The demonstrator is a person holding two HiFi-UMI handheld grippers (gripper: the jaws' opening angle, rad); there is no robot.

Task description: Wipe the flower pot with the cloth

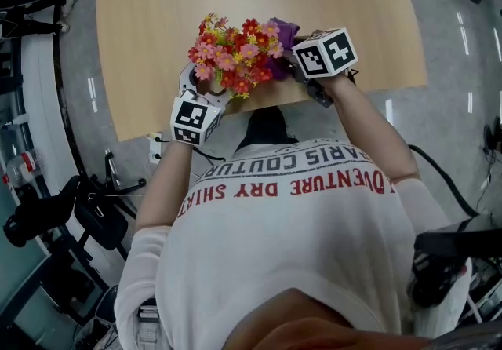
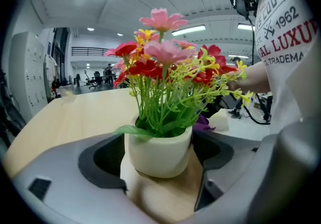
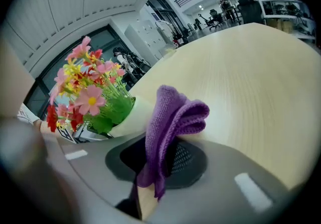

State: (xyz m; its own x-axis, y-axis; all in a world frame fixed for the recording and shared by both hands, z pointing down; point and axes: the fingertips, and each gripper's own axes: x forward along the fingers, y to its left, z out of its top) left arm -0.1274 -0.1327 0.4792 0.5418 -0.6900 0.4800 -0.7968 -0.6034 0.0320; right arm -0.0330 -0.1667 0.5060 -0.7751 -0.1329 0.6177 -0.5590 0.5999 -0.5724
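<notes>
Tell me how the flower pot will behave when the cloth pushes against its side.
Probably top-heavy: the flower bunch spreads wider than the small cream flower pot, so on its own it could tip. Its smooth wall may be a bit slippery. With the left gripper closed around it, it should hold steady.

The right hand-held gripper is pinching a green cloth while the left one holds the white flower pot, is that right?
Not quite. The cloth is purple, not green, as the right gripper view shows. The rest stands: the right hand-held gripper pinches it, and the left hand-held gripper holds the white flower pot between its jaws.
</notes>
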